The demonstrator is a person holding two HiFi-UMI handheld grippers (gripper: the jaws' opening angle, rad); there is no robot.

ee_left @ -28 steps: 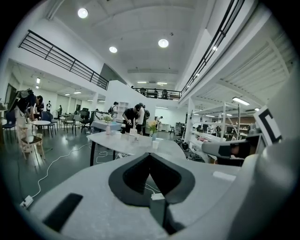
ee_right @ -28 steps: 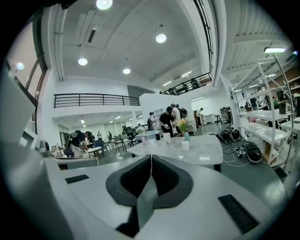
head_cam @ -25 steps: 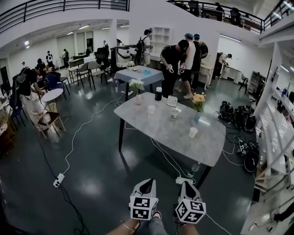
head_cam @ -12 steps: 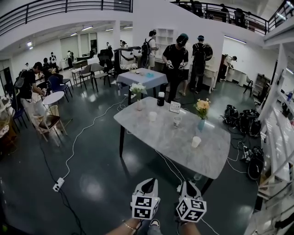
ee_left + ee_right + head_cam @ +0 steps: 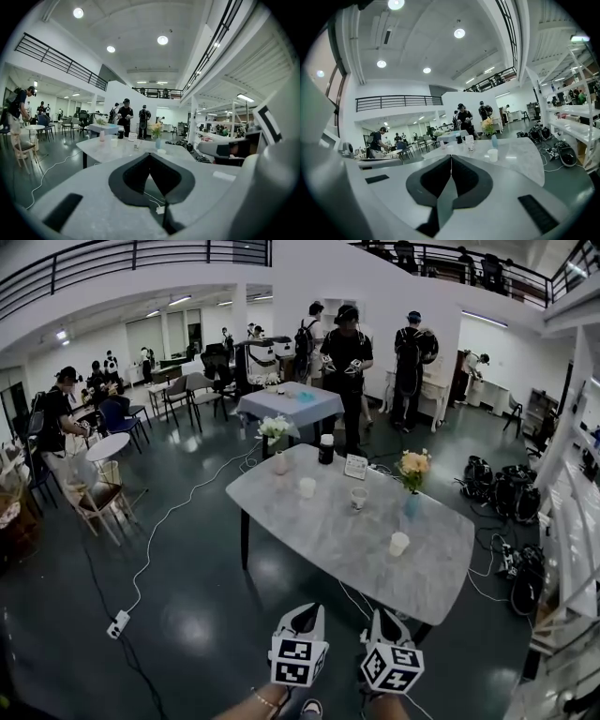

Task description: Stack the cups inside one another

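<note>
On the marble table, the print on the small card at its far edge is too small to read, and the insides of the three cups cannot be made out. On the near side of the table, the holder's forearms are cut off by the bottom edge.

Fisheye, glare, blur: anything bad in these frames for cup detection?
Head view: barrel distortion bows the black railings; glare patches on the glossy dark floor; white cups on the grey marble table are tiny but sharp. Left gripper view, right gripper view: circular fisheye, black corners, near foreground soft, table clear.
</note>
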